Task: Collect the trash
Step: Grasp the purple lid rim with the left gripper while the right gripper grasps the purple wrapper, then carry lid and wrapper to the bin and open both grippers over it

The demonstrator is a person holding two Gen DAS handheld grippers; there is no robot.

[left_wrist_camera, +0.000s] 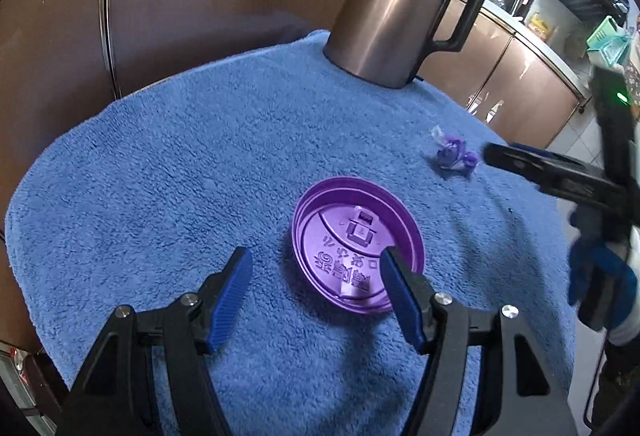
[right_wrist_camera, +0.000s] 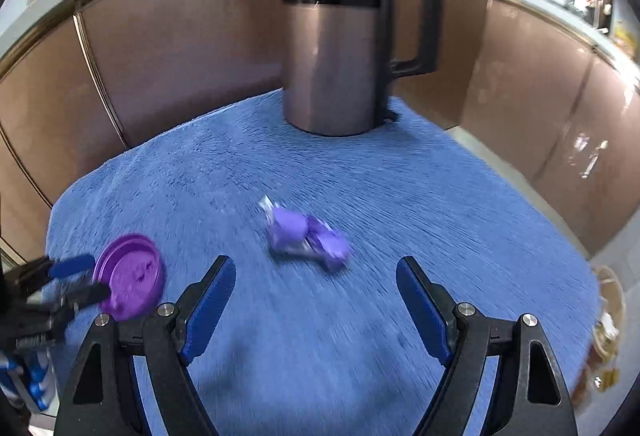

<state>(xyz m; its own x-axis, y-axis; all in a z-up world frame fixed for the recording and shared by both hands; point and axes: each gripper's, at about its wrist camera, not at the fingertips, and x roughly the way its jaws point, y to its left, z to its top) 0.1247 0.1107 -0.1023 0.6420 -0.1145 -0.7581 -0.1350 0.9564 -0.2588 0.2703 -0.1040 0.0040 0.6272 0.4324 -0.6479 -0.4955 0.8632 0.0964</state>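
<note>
On the blue towel (left_wrist_camera: 168, 164), the left gripper (left_wrist_camera: 316, 268) hangs with jaws apart — its right finger over the near rim of the purple lid (left_wrist_camera: 356, 248), nothing clamped. Farther right lies a crumpled purple wrapper (right_wrist_camera: 306, 236); the right gripper (right_wrist_camera: 316, 276) is spread wide just near of it, empty. A kettle (right_wrist_camera: 336, 48) stands at the far edge.

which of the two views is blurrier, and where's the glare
The right wrist view is motion-smeared: the purple wrapper and blue towel streak. The left wrist view is sharp on the purple lid, blurred only on the right gripper at its edge; a bright streak of glare runs down the kettle.
</note>
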